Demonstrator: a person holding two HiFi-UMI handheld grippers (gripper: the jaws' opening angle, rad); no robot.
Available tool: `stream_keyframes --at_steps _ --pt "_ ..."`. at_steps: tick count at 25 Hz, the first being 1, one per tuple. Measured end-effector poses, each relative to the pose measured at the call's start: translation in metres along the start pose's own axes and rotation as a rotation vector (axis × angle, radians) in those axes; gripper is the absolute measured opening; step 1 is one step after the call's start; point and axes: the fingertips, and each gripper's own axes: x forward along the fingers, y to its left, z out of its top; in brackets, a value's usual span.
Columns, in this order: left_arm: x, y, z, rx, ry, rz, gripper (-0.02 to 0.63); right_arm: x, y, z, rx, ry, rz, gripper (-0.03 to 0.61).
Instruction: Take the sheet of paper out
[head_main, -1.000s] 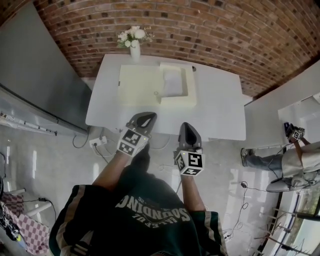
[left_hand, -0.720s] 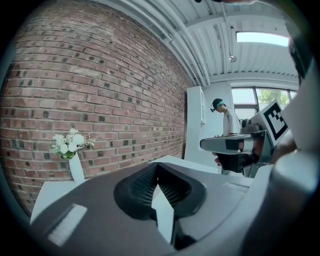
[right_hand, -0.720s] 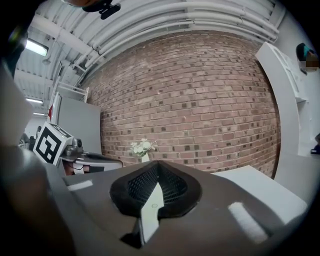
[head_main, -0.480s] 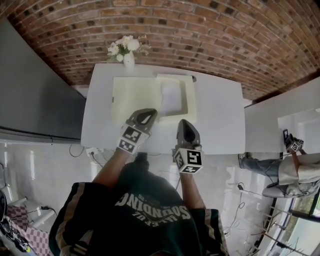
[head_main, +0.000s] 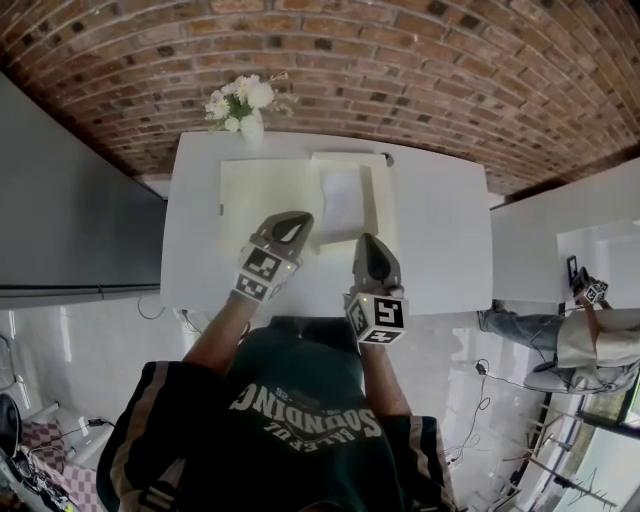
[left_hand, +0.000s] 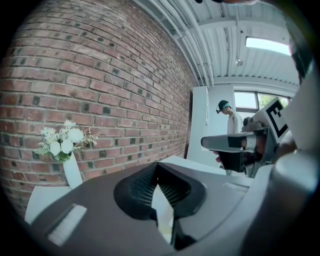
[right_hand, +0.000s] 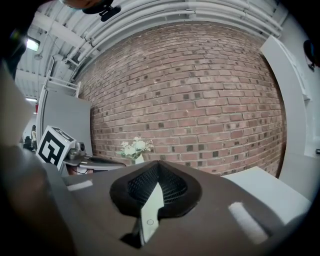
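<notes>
A flat cream machine (head_main: 265, 195) lies on the white table (head_main: 440, 230). A white sheet of paper (head_main: 342, 190) rests in its recessed tray on the right side. My left gripper (head_main: 291, 222) hovers over the machine's near edge, its jaws shut and empty (left_hand: 157, 167). Just in front of the tray and the sheet, my right gripper (head_main: 366, 243) also has its jaws together with nothing between them (right_hand: 158, 165). The left gripper view shows the right gripper (left_hand: 235, 142) beside it. The sheet is hidden behind the jaws in both gripper views.
A white vase of flowers (head_main: 245, 105) stands at the table's far left corner, against the brick wall (head_main: 400, 70). Grey panels (head_main: 60, 210) flank the table on the left. Another person (head_main: 590, 330) with a gripper is at the far right.
Both grippers have moved forward from the table's near edge to above the cream machine. The table and machine now sit closer in the head view.
</notes>
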Motion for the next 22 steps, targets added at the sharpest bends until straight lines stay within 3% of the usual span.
stream_keyframes --at_steps 22 --pt "0.035 0.024 -0.005 -0.017 0.018 0.048 0.011 0.043 -0.019 0.003 -0.028 0.001 0.074 -0.002"
